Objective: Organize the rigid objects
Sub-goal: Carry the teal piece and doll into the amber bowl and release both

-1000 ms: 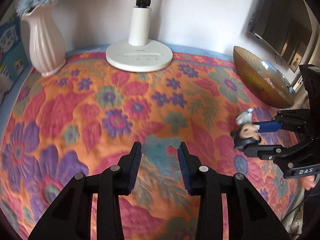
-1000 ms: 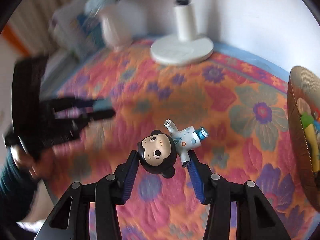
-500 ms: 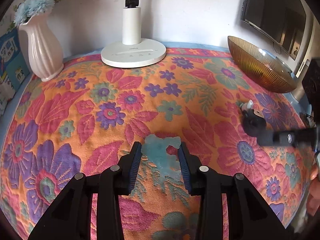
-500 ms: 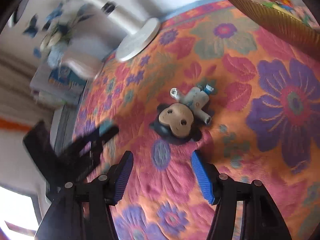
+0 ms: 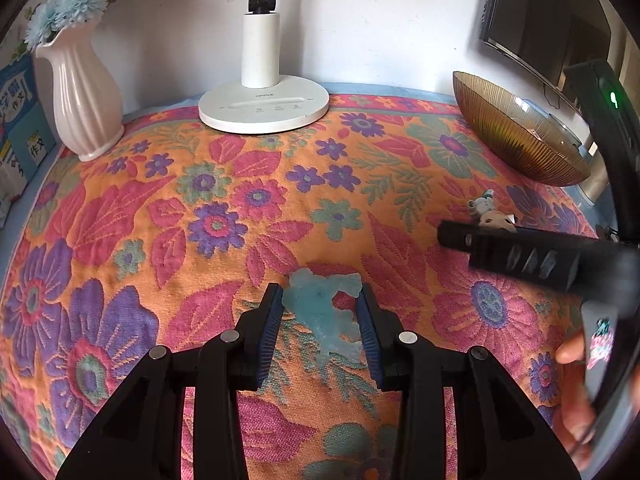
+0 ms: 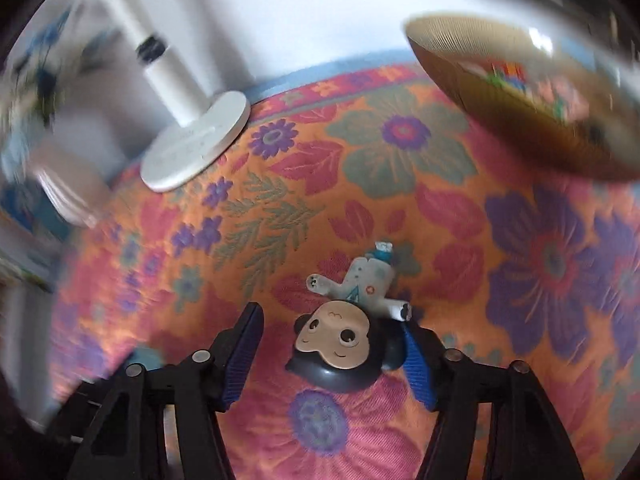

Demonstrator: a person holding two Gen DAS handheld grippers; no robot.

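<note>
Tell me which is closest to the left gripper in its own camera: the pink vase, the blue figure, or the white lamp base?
1. Blue figure: between the left gripper fingers.
2. White lamp base: straight ahead, by the wall.
3. Pink vase: far left corner.

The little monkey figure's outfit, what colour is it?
White with small coloured marks, blue at the feet; clearest in the right wrist view.

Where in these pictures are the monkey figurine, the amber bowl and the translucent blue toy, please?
monkey figurine (image 6: 335, 340): right wrist view, its face.
amber bowl (image 5: 508, 136): left wrist view, ribbed outer wall.
translucent blue toy (image 5: 320, 304): left wrist view, its middle.
</note>
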